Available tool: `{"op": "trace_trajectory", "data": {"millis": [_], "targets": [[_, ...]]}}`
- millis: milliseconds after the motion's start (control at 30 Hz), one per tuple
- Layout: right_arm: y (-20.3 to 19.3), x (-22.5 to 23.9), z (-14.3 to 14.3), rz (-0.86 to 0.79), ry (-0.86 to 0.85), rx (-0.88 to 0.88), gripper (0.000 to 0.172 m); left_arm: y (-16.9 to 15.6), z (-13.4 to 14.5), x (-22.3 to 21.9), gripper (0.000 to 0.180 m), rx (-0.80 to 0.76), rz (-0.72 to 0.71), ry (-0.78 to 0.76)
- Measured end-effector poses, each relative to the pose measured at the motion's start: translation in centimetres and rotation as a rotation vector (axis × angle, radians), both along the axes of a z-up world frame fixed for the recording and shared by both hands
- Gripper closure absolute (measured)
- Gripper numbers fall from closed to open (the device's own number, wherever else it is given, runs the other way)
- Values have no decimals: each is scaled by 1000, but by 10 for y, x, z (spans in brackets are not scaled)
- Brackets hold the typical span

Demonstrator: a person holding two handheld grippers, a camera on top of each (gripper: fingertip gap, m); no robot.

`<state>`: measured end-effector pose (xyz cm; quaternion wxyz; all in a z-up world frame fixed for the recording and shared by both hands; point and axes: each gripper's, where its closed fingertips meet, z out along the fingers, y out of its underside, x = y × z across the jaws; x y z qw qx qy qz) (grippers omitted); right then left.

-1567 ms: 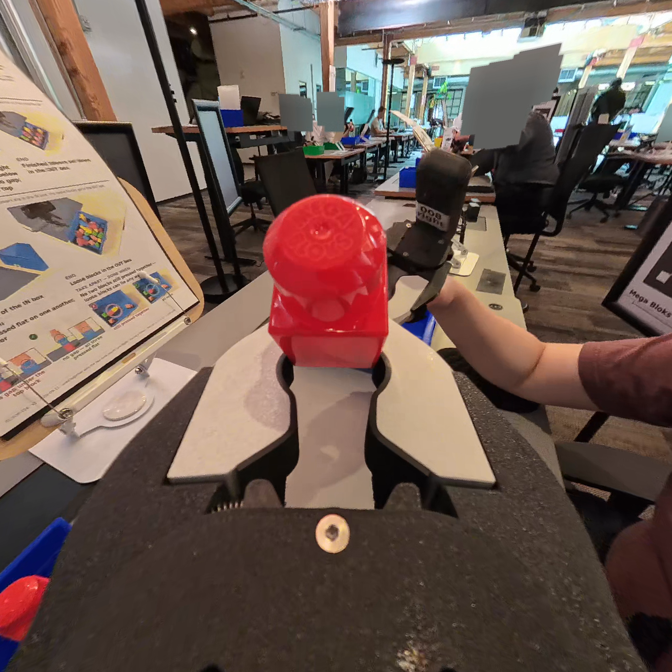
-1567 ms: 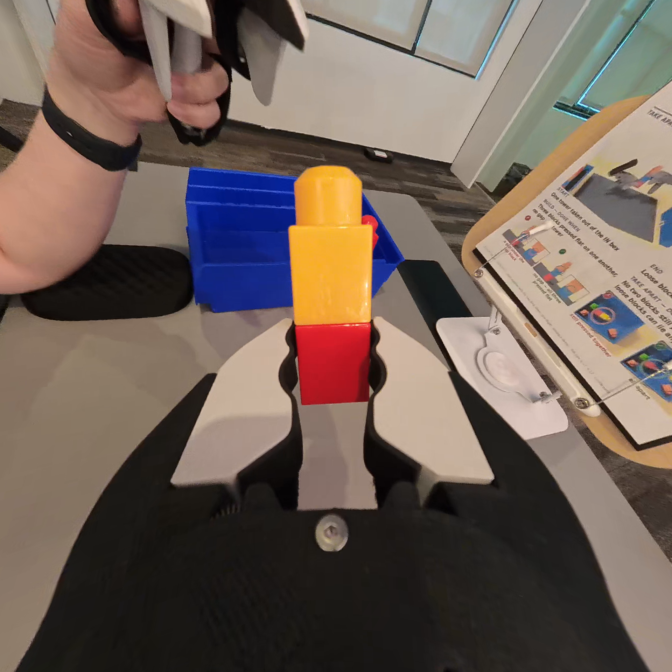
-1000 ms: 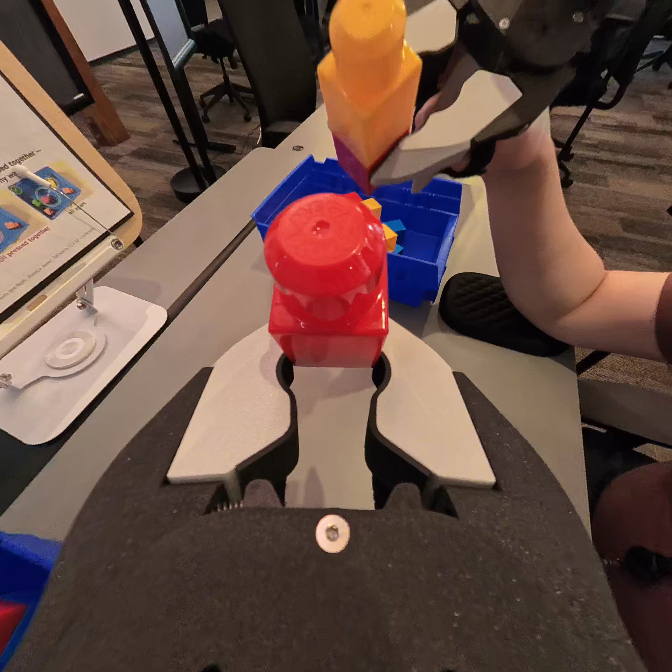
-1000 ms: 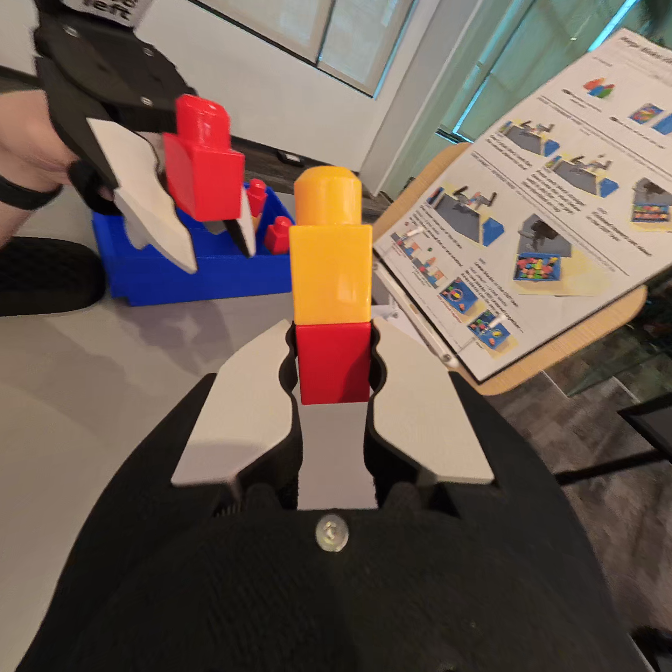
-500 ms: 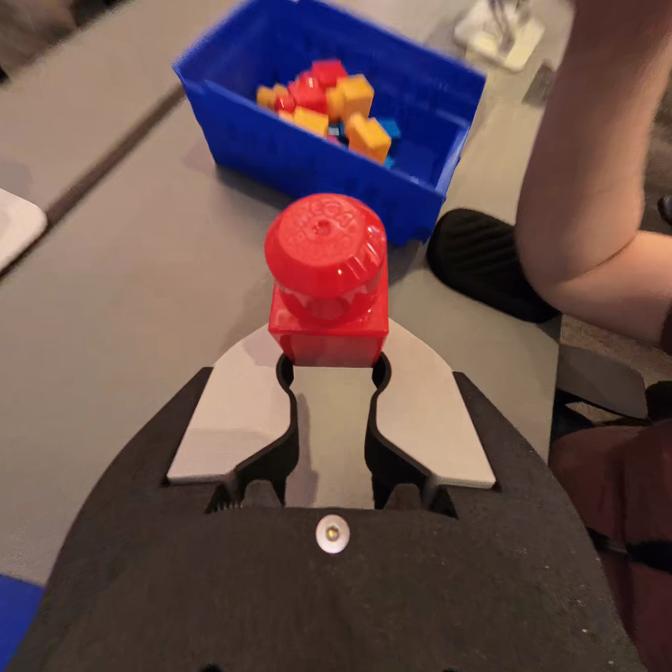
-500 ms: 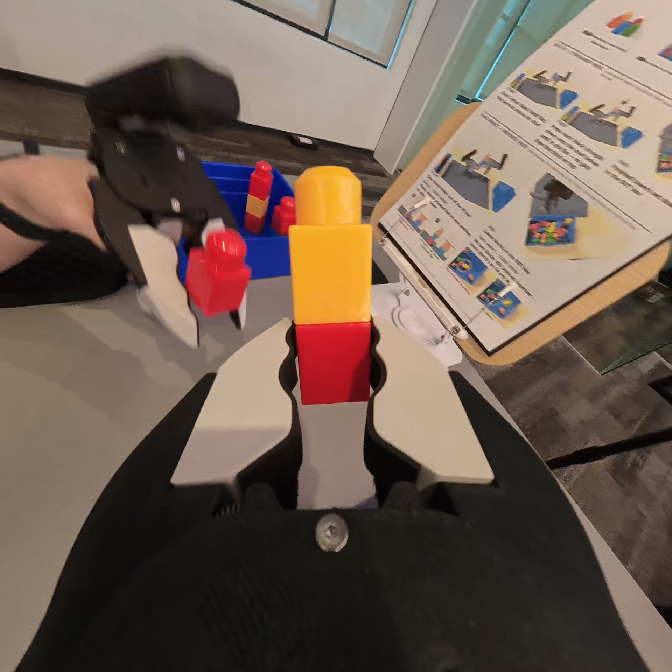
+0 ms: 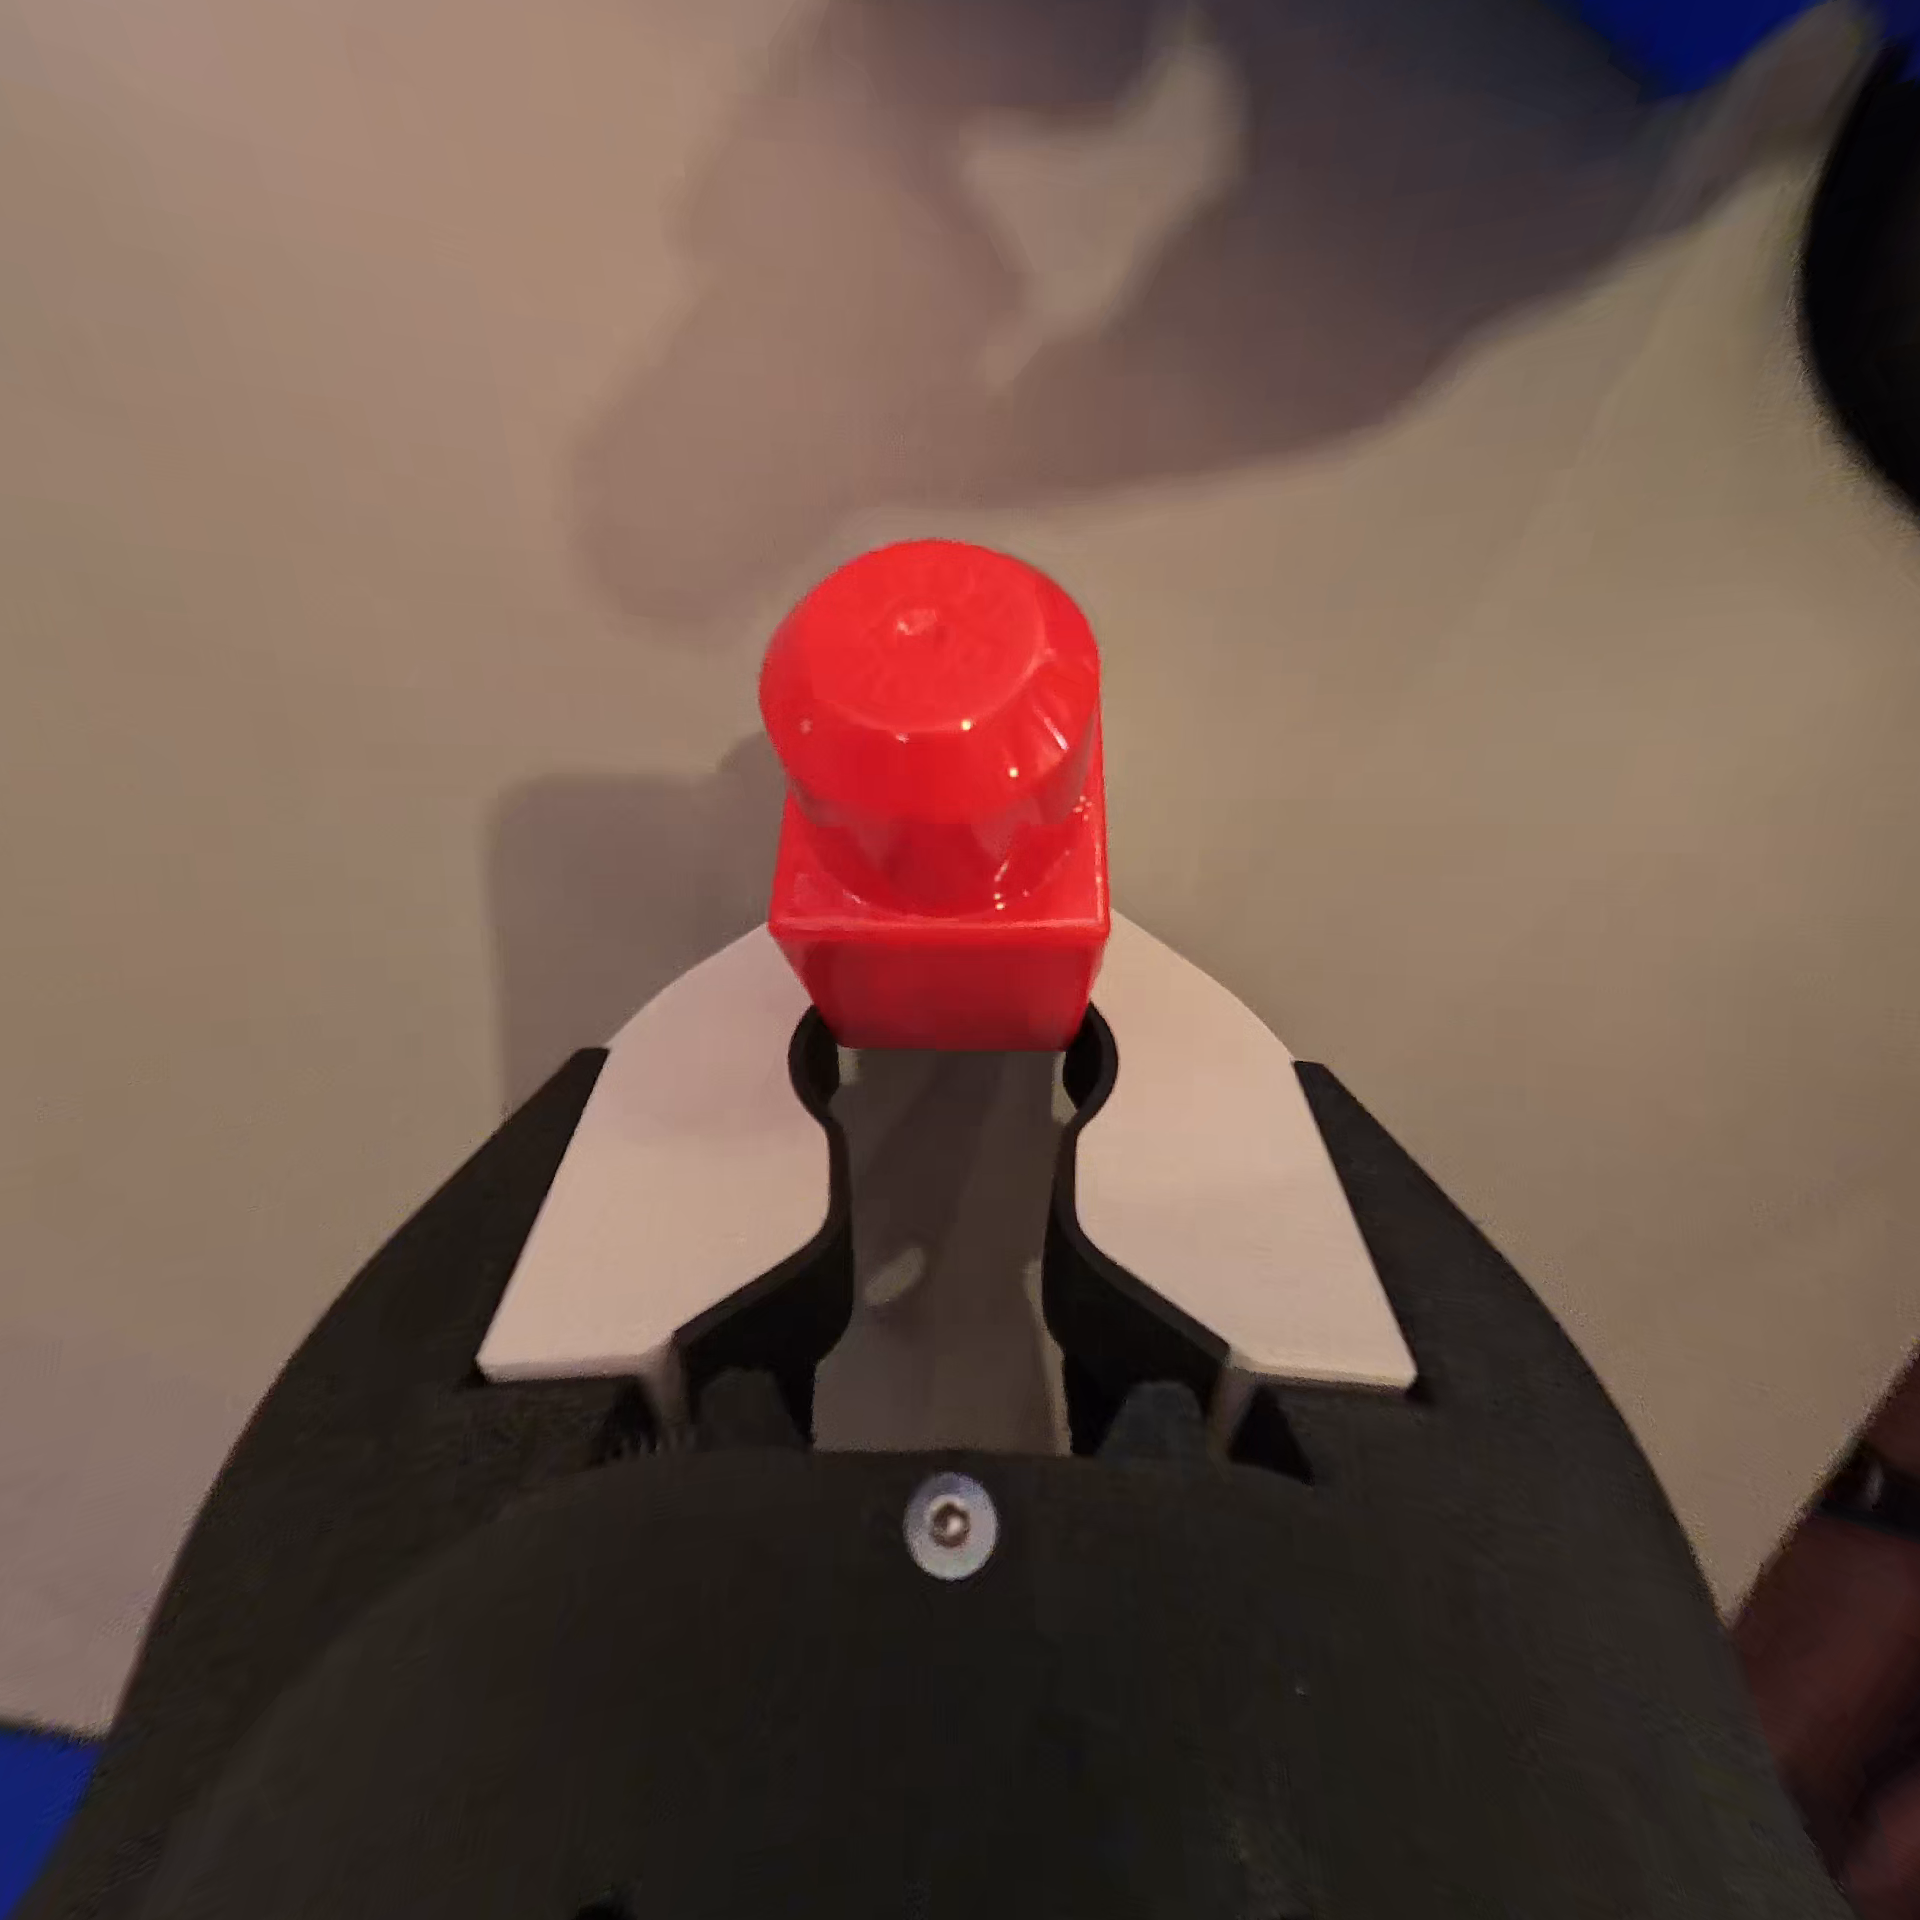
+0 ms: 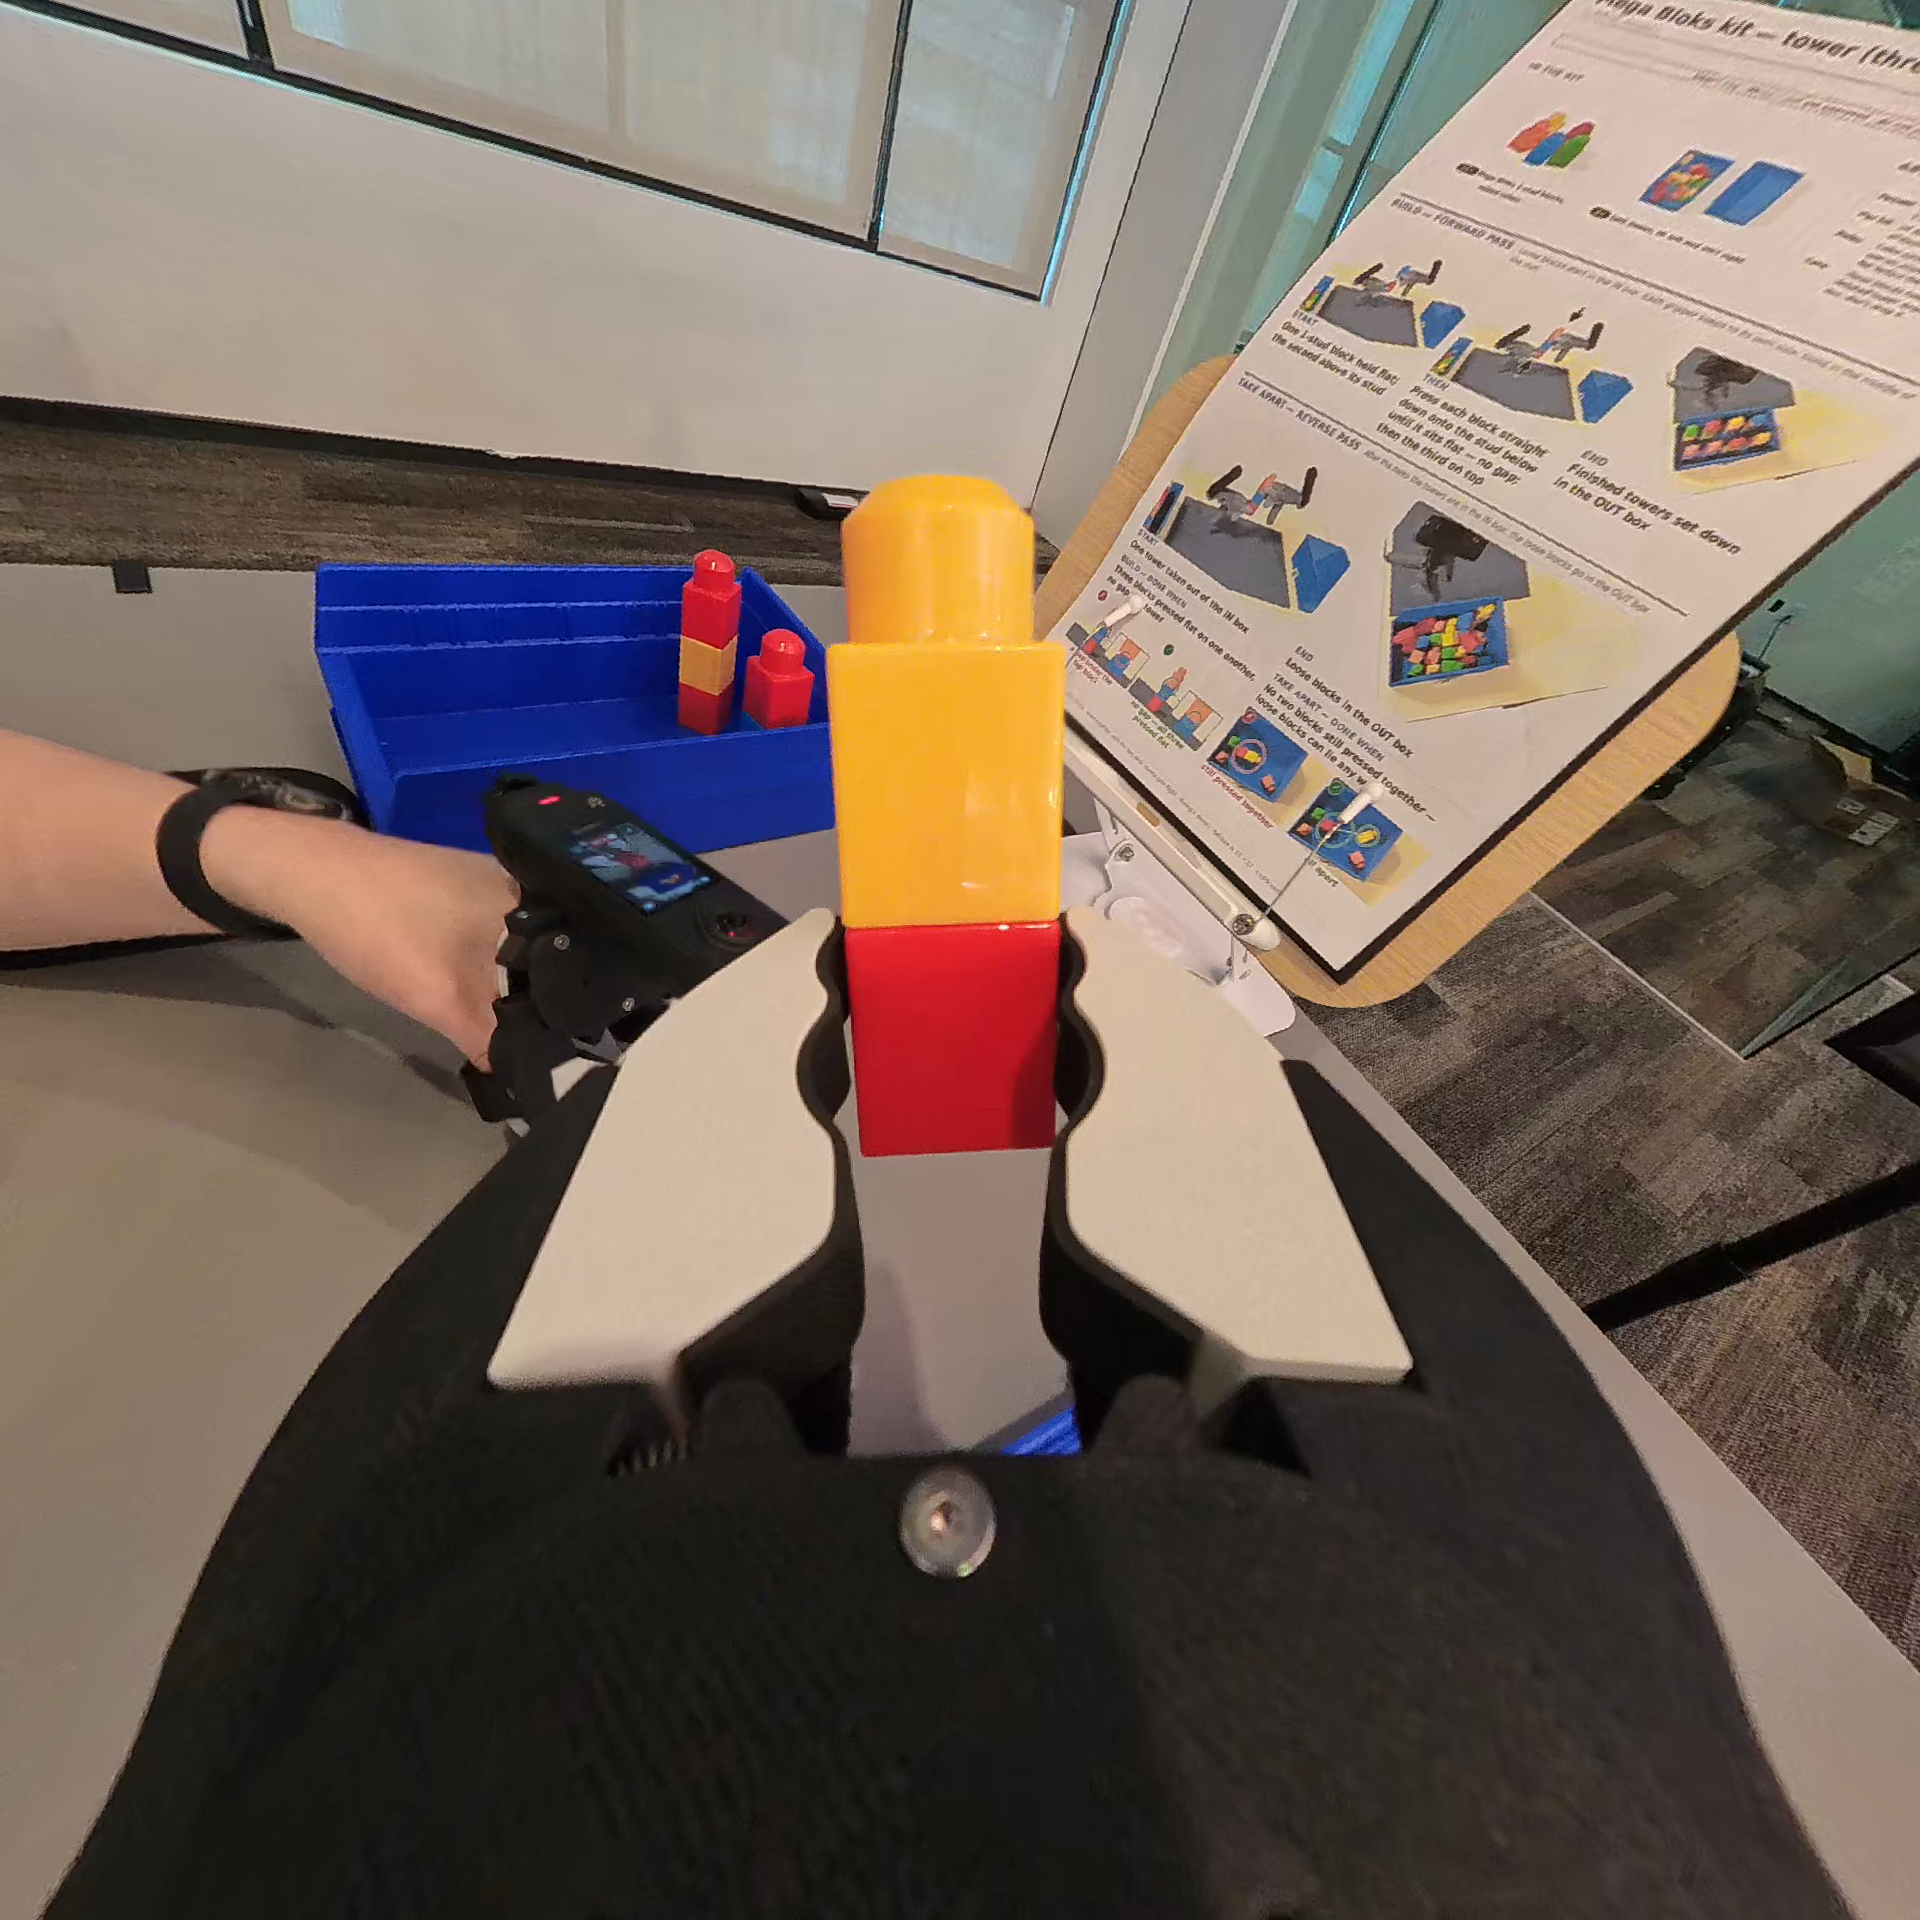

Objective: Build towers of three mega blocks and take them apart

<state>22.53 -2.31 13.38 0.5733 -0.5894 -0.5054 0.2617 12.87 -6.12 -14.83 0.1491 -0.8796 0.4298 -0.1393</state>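
A blue bin [image 8: 582, 717] stands at the far side of the grey bench [image 8: 208, 1195], stepped inside with low ridges. At its right end a three-block tower [image 8: 709, 644], red over orange over red, stands upright, with a single red block [image 8: 779, 681] just beside it on the right. The rest of the bin's visible interior shows only blue plastic.

The right gripper [image 8: 951, 1039] has its fingers [image 8: 727, 1091] closed on the lower red block [image 8: 951, 1039] of a two-block stack; the dark pads press against both of its sides. An orange block [image 8: 945, 769] sits flush on top of it, its round stud pointing up and away from the camera.

The left gripper [image 7: 940, 997], tilted down over the bare bench [image 7: 312, 520], grips a lone red block [image 7: 935, 883] by its base, stud outward, with the fingers [image 7: 707, 1143] tight on its two sides. In the right wrist view the same gripper [image 8: 582, 935] shows low over the bench in front of the bin, held by a hand [image 8: 395, 925] with a dark wristband; its fingertips are hidden there.

To the right an instruction board [image 8: 1507, 499] leans on a rounded wooden backing over a white base. Beyond the bench are a white wall with windows and dark patterned carpet [image 8: 1714, 1091].
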Motion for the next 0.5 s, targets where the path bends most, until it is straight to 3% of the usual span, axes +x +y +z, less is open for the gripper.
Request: {"op": "trace_trajectory", "data": {"millis": [33,333,500], "targets": [[0,-1,-1,3,-4,-2,135,-7,-3,-5,140,-50,-9,40],[4,0,-5,1,-22,-17,135,-40,-6,-51,140,-276,-76,387],[8,3,-6,0,-17,-31,135,-30,-6,-57,140,-285,-114,524]]}}
